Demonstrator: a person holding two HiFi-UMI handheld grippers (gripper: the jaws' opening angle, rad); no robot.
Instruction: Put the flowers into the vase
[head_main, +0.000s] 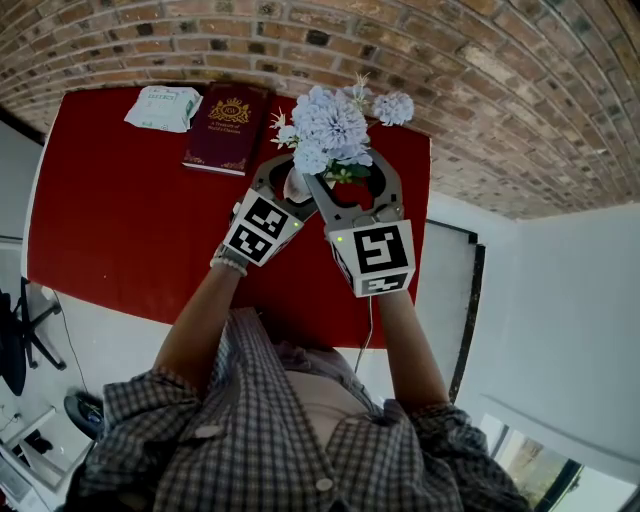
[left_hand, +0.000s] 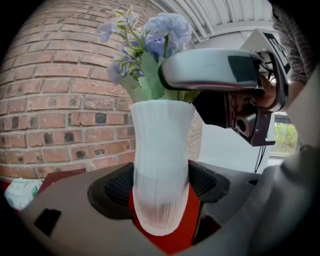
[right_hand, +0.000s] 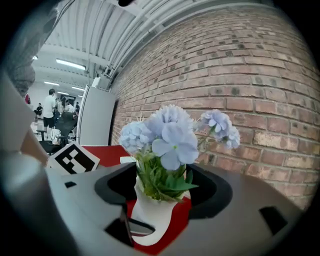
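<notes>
A white ribbed vase (left_hand: 160, 170) stands on the red table (head_main: 120, 230) near its far right corner. My left gripper (head_main: 290, 178) is shut on the vase's body, its dark pads pressing both sides. Pale blue flowers (head_main: 330, 125) with green leaves sit in the vase's mouth and rise above it. My right gripper (head_main: 352, 186) is open, its jaws spread wide on either side of the vase neck and leaves (right_hand: 160, 182), touching neither. In the left gripper view one silver jaw of the right gripper (left_hand: 215, 70) crosses just above the vase rim.
A dark red book (head_main: 228, 128) and a white tissue packet (head_main: 163, 108) lie at the table's far edge, left of the vase. A brick wall (right_hand: 250, 75) runs right behind the table. People (right_hand: 50, 107) stand far off in the room.
</notes>
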